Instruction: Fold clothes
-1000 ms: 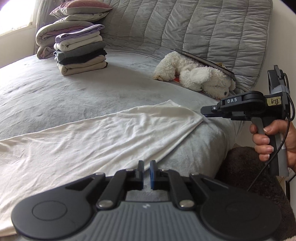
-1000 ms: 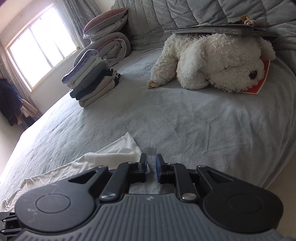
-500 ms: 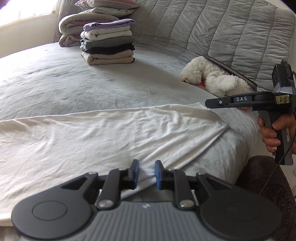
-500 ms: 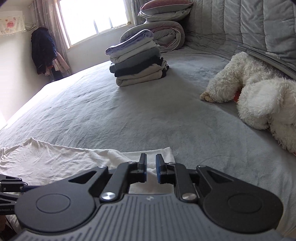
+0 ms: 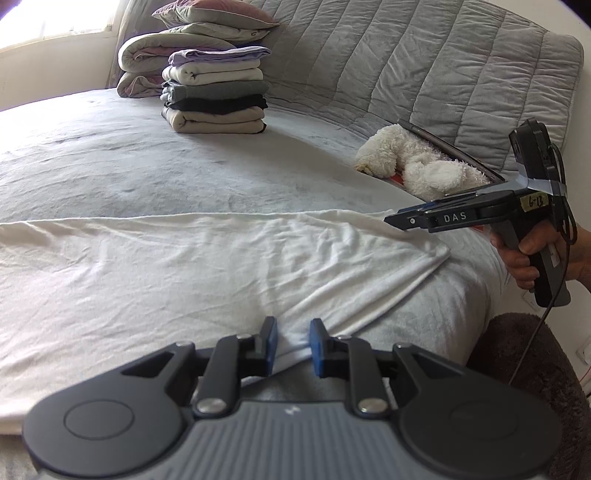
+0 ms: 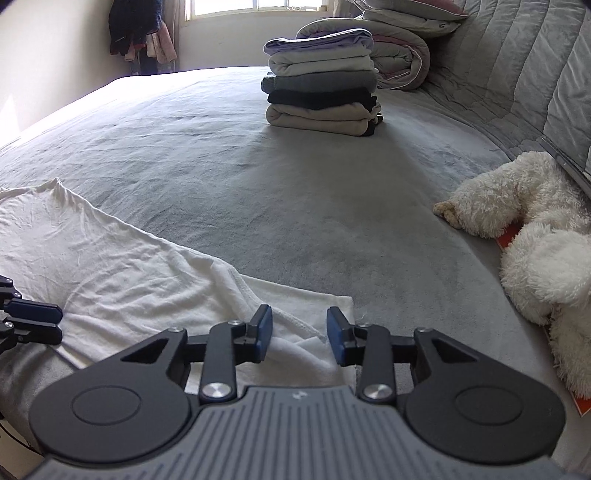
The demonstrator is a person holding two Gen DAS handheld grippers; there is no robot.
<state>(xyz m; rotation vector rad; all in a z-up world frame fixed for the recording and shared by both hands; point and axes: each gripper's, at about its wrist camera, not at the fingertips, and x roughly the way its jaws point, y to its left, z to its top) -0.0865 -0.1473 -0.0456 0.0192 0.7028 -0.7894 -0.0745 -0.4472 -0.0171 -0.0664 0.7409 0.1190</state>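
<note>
One white garment (image 5: 207, 266) lies spread flat and wrinkled along the near edge of the grey bed (image 5: 147, 166), its right-hand corner close to where the bed curves away. It is the only loose piece of clothing I can see.

My left tongs (image 5: 293, 341) hang over the near hem of that garment, fingers apart by a modest gap with white cloth showing between the blue pads (image 5: 271, 339); nothing is pinched, and I cannot tell whether the pads touch the fabric. My right tongs (image 6: 300, 334) sit over the garment's corner, spread wider than the left, the cloth lying in the gap and under the fingers, again with nothing clamped. From the left camera, the right tongs (image 5: 397, 220) show side-on at the far corner of the garment, tips just above or on its edge, gripped by my right hand (image 5: 532, 258).

Further back on the bed stands one stack of folded clothes (image 5: 216, 94), five pieces by my count: lilac on top, then cream, grey, black and beige. Behind it lie a rolled quilt (image 5: 147, 51) and two pillows (image 5: 218, 20) piled on top. One fluffy white toy dog (image 6: 535, 236) lies at the right edge of the bed, well apart from the garment, against the quilted grey backrest (image 5: 424, 74), with something orange under it. A window (image 6: 255, 4) lights the far wall, and dark clothing hangs beside it (image 6: 136, 31).
</note>
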